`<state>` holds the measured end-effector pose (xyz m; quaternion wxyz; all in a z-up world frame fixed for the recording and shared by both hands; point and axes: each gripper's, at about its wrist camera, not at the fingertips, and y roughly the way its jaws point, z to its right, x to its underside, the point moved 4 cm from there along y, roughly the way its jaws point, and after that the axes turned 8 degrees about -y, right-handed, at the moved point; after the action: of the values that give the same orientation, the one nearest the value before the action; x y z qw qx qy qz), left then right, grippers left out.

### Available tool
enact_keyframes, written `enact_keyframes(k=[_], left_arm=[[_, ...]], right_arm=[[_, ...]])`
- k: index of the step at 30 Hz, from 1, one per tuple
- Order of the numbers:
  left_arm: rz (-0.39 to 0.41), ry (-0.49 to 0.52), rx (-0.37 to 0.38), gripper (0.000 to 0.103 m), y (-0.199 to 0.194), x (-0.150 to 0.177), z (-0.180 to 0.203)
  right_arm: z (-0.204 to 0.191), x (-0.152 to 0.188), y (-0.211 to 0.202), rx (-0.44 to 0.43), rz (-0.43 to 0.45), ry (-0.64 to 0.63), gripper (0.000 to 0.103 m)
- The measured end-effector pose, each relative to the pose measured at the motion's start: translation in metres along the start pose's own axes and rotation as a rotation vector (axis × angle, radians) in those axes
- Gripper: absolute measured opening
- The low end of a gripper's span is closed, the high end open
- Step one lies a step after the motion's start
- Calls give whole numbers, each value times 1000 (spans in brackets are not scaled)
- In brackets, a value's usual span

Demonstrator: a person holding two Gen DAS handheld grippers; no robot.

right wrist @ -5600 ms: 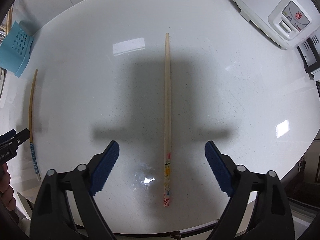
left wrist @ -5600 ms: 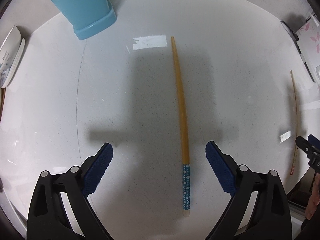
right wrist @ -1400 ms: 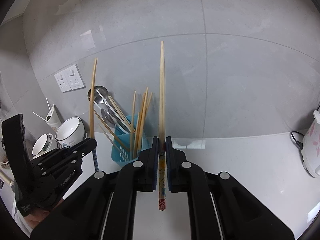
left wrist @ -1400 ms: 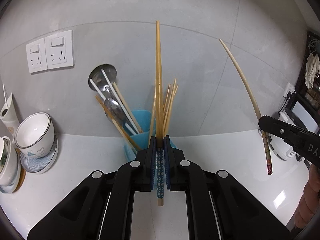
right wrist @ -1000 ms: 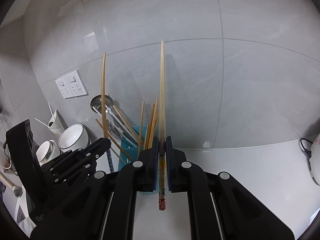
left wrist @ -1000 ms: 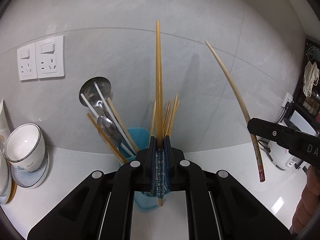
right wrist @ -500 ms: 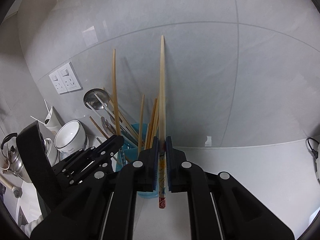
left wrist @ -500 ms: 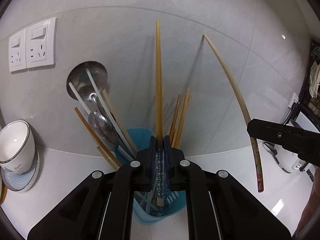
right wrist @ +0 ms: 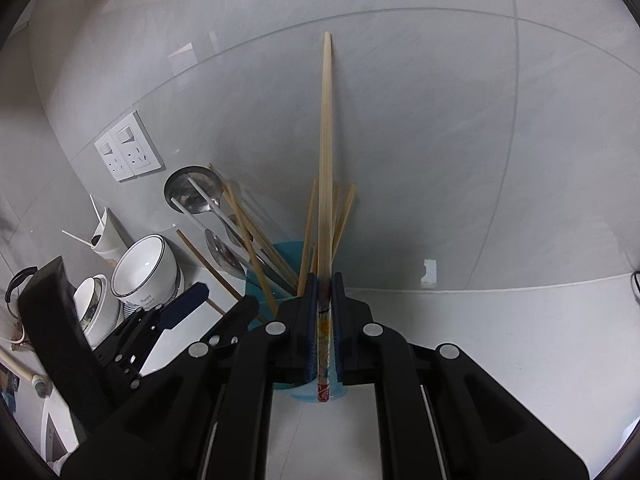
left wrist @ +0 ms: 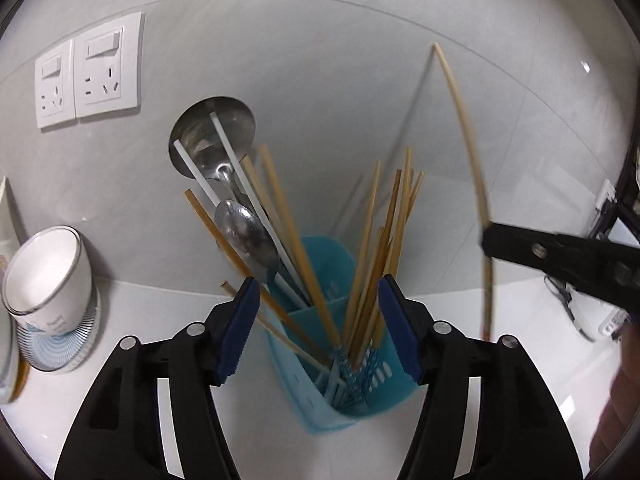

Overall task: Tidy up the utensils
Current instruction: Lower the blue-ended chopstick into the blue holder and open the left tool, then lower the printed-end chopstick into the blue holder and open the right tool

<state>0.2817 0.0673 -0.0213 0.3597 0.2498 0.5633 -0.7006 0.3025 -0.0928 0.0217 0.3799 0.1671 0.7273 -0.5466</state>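
Our left gripper [left wrist: 316,326] had just spread its jaws, nothing between them, above the blue holder [left wrist: 320,256] by the bench's back wall. Our right gripper [right wrist: 323,330] clenched the patterned chopstick [right wrist: 326,160]; we judged it best lowered upright among the chopsticks [left wrist: 394,216] before releasing.

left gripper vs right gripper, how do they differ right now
The left gripper is open with nothing between its pads, its jaws having just opened; the right gripper is shut on a pale chopstick. The left gripper hangs right over the blue utensil holder, the right gripper beside it in the left wrist view. Both have black arms and blue pads.
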Motion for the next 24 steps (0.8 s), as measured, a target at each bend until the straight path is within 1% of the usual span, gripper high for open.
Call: enact_keyframes(k=[1,2,4,8,14,20,21,23,24], left_arm=[[8,4,-37,84,-5,0,-2],[15,2,-56,91,-9,0,-5],[-3,-14,-53,92,-17,1,-9],[-28,-23,-94,97,-24,2,-21],[-50,-45,-126,97,-29,9,-41],[-69,-54,-143,97,-30,6,-49],[-71,-55,-144,97,-30,7,-50],[-75,-57,-146,97,-29,8,-51],[-77,-57,-149,97,-28,8,-52]], right_arm=[[-1,0,2,-5,-2,1,6],[-2,-1,5,-12,-5,4,6],[-4,-2,11,-23,-10,9,6],[-9,-3,21,-46,-17,18,6],[-17,-1,37,-69,-31,15,6],[-19,6,52,-83,-53,23,7],[-19,7,54,-84,-60,21,9],[-21,8,57,-90,-73,16,9],[-21,9,58,-86,-75,10,12]])
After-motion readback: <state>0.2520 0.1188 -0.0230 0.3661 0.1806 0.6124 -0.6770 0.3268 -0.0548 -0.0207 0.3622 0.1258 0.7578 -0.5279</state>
